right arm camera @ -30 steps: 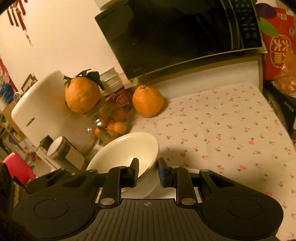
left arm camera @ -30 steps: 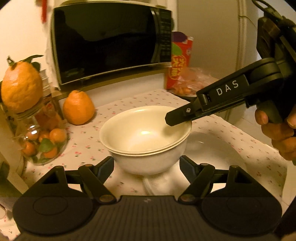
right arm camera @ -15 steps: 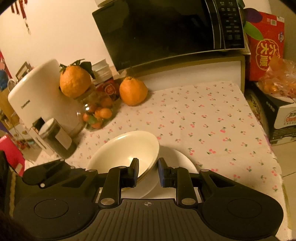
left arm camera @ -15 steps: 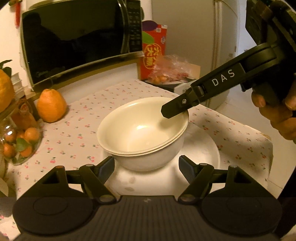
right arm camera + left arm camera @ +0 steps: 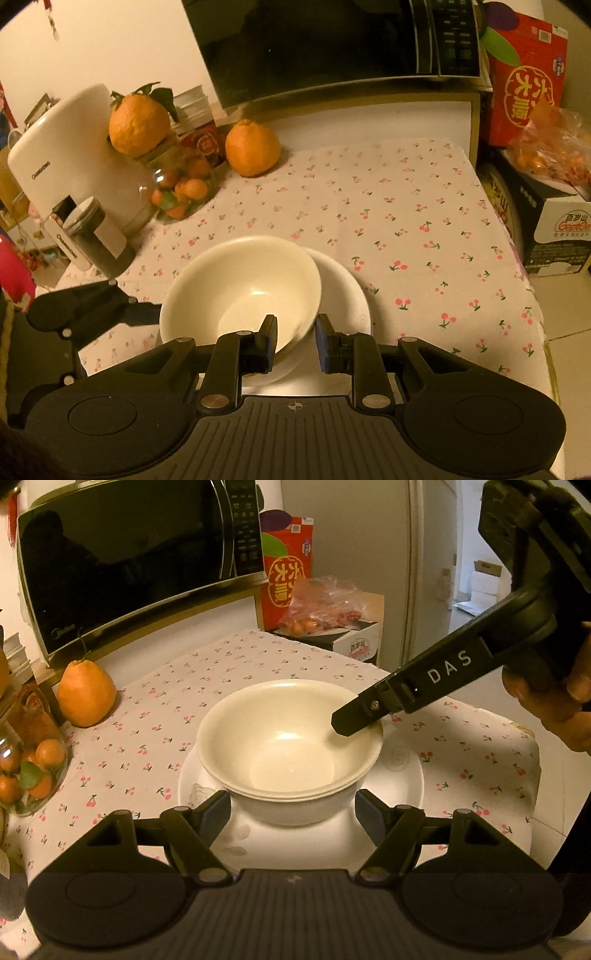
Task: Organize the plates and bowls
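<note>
Stacked cream bowls (image 5: pixel 288 746) stand on a white plate (image 5: pixel 402 775) on the cherry-print tablecloth. My left gripper (image 5: pixel 291 814) is open, its fingers on either side of the lower bowl's base. My right gripper (image 5: pixel 295 341) straddles the bowls' near rim (image 5: pixel 240 288), one finger inside and one outside, with a gap still showing at the outer finger. In the left wrist view its finger (image 5: pixel 354 720) reaches over the rim from the right. The plate also shows in the right wrist view (image 5: pixel 347 295).
A microwave (image 5: pixel 140 561) stands at the back. An orange (image 5: pixel 86 694) and a glass jar of small oranges (image 5: pixel 177 188) sit at the left. A white appliance (image 5: pixel 70 155), a red box (image 5: pixel 524 74) and a carton (image 5: pixel 554 221) flank the table.
The bowls and both grippers moved right across the table, from beside the jar onto the white plate. The right gripper's fingers have spread slightly at the rim.
</note>
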Tool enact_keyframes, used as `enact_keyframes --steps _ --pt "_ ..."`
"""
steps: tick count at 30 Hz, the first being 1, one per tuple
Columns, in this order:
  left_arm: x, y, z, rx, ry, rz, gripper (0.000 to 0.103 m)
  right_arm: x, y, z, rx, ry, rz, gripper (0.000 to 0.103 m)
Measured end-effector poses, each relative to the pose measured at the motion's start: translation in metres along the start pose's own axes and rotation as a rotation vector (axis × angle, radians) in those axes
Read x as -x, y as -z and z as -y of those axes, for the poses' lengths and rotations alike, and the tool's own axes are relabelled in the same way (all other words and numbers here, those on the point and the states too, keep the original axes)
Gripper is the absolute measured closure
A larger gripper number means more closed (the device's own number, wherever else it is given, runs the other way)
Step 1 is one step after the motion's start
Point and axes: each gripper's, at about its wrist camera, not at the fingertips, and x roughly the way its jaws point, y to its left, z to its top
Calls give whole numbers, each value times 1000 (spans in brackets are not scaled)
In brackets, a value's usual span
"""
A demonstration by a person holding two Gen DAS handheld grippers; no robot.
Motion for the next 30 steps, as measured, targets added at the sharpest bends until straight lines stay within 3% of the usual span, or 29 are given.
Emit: enact_keyframes --steps 11,13,15,16,21,26,30 --pt "0 -2 -1 16 13 -24 16 -1 -2 2 -22 -3 -25 78" --pt "1 -3 -2 30 11 -45 9 -1 -4 5 -41 7 -26 66" --pt "2 -4 -5 54 14 -64 8 0 -8 9 -64 10 -26 37" --pt "5 -4 -6 71 7 -66 7 2 -10 10 -72 10 -19 32" --pt "23 -13 -9 127 -26 -76 2 13 -17 10 -70 65 9 20" --pt "44 -24 -6 183 -143 -94 0 34 -22 -2 -45 118 8 5" --pt "58 -27 -5 296 -254 -150 0 48 -18 -20 -6 139 -27 2"
